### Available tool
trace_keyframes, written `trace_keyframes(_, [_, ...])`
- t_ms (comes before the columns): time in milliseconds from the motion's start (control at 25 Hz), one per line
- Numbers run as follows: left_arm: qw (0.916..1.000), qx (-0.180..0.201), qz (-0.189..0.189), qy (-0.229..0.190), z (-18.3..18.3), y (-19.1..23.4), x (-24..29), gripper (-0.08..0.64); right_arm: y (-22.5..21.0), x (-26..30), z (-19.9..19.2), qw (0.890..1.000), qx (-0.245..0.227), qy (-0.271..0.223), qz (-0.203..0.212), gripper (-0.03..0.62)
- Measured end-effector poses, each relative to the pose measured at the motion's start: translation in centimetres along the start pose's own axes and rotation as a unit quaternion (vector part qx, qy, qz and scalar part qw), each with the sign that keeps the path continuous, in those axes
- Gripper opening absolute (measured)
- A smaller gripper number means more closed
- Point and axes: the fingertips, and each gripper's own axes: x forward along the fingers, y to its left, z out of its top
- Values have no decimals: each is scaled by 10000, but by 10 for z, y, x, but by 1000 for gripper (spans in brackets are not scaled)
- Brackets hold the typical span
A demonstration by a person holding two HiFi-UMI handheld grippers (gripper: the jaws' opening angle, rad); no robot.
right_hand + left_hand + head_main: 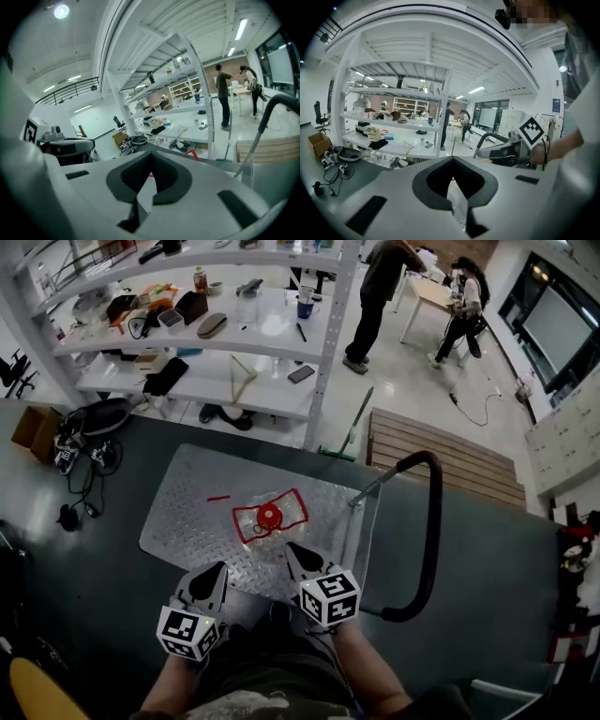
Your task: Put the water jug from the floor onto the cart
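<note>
The left tool (216, 570) is closed, its jaws meeting with nothing caught between them. The right tool (292, 549) is the same, jaws together and empty. Both are held low in front of the person and point forward and a little downward, side by side but apart, the right one reaching slightly further.

Just beyond their tips is the jug (269, 517), clear with a red cap and red trim. It sits on the cart (183, 512), on the near half of the checker-plate deck, roughly in the middle from side to side. The right tool's tip is close to the jug's near edge; whether they touch I cannot tell. The left tool is clearly short of it.

The cart's black handle (432, 521) loops up at the right end of the deck. The cart stands on a dark floor (94, 559).

Past the cart is a white rack (323, 352) with shelves full of odds and ends. A wooden pallet (459, 465) lies to its right and a cardboard box (36, 427) to the left. Two people (380, 296) stand in the far corner.
</note>
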Motion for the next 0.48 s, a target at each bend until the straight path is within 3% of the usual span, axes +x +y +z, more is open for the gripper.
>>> trace_keyframes(240, [9995, -273, -88, -120, -22, -25, -39, 6, 9, -31, 1, 9981, -33, -507, -361, -9])
trace_keyframes(480, [9992, -291, 41, -264, -63, -45, -127, 6, 72, -81, -26, 9934, -531, -793, -630, -9])
